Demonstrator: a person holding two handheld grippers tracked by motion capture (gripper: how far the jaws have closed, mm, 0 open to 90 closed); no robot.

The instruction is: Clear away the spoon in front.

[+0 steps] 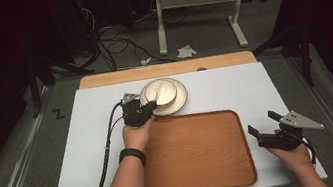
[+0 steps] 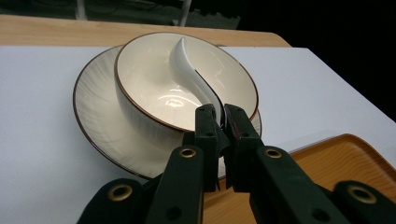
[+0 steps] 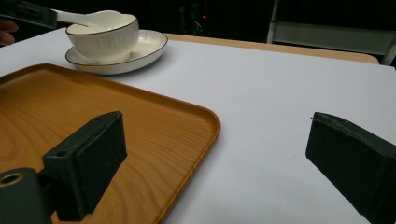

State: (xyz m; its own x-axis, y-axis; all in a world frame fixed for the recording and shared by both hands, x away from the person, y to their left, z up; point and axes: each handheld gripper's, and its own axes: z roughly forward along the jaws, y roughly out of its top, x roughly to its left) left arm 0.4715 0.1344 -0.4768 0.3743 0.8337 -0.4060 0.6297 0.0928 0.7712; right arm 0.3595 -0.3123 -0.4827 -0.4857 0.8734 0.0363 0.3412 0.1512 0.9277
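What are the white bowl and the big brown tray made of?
The cream-white bowl with a thin brown rim looks like glazed ceramic: it is glossy, with bright light reflections inside. The flat orange-brown tray with rounded corners looks like wood, since grain lines run across it, though it could be a wood-look laminate.

The table was viewed from above the person's side, forward and down. The left gripper view was taken very near, along its jaws, toward the bowl on its plate. The right gripper view was taken low over the tray, from farther away. The bowl, plate and tray were shared by all three views.
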